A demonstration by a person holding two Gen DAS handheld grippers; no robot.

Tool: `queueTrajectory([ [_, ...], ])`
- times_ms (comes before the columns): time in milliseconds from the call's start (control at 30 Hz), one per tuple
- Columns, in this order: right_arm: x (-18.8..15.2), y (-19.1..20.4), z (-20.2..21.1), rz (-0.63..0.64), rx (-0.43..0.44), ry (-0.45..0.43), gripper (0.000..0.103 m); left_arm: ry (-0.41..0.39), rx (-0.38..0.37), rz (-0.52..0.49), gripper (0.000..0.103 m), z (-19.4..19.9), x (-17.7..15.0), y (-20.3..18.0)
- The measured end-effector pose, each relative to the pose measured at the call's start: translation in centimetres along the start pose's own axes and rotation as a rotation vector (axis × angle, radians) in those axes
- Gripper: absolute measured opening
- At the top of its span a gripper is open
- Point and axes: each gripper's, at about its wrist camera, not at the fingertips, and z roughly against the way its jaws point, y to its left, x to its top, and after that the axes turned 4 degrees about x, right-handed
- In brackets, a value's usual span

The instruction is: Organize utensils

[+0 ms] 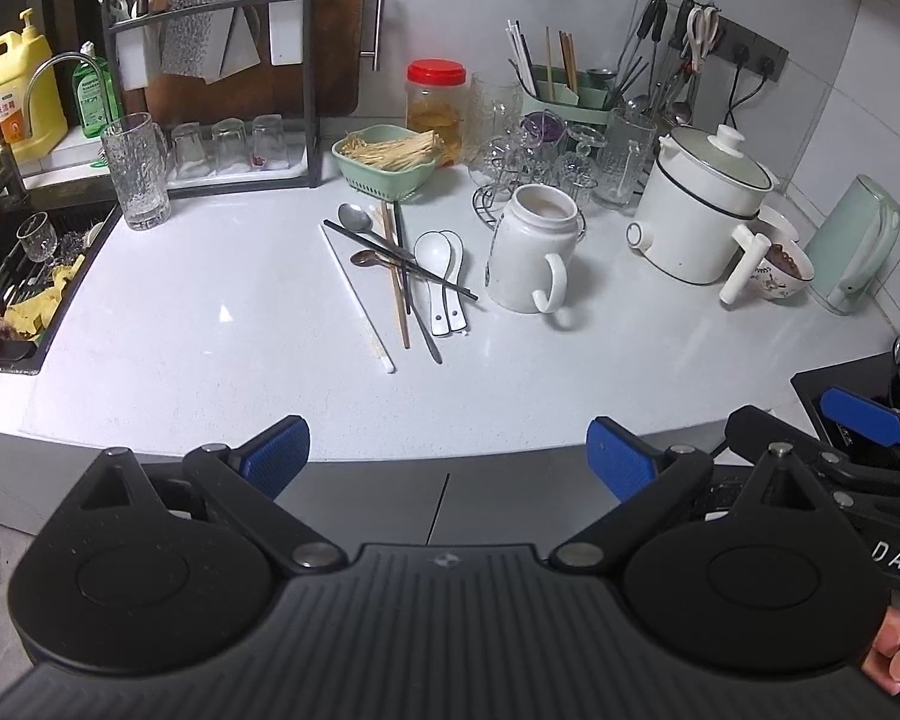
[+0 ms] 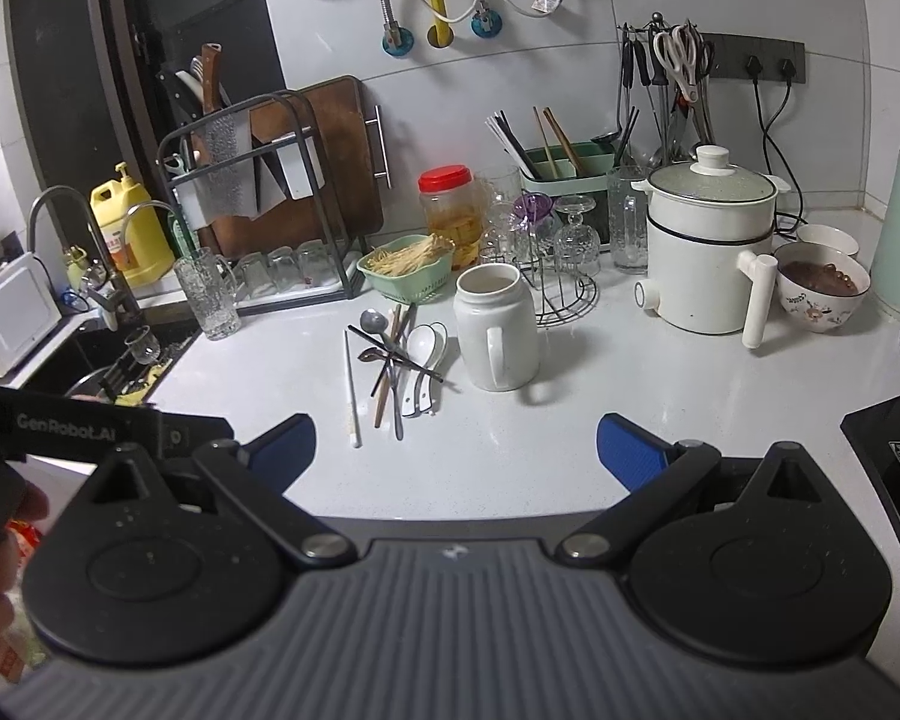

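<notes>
We see a glossy white speckled counter (image 1: pixel 210 312). On it, left of a smooth white ceramic jug (image 1: pixel 531 252), lies a crossed heap of utensils (image 1: pixel 405 276): two white porcelain spoons, a steel spoon and slim dark and wooden chopsticks. The jug looks empty inside. A green ribbed basket (image 1: pixel 387 165) behind holds pale thin sticks. Our left gripper (image 1: pixel 447 450) and right gripper (image 2: pixel 456 447) hover near the counter's front edge, their blue ribbed pads spread wide, holding nothing.
</notes>
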Motion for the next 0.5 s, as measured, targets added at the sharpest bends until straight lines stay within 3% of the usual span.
queueTrajectory([
  [500,-1.1,0.8,-3.5,-0.027,-0.040,-0.019,0.102,-0.010,-0.009,-0.008,0.100,-2.8,0.8,1.7],
])
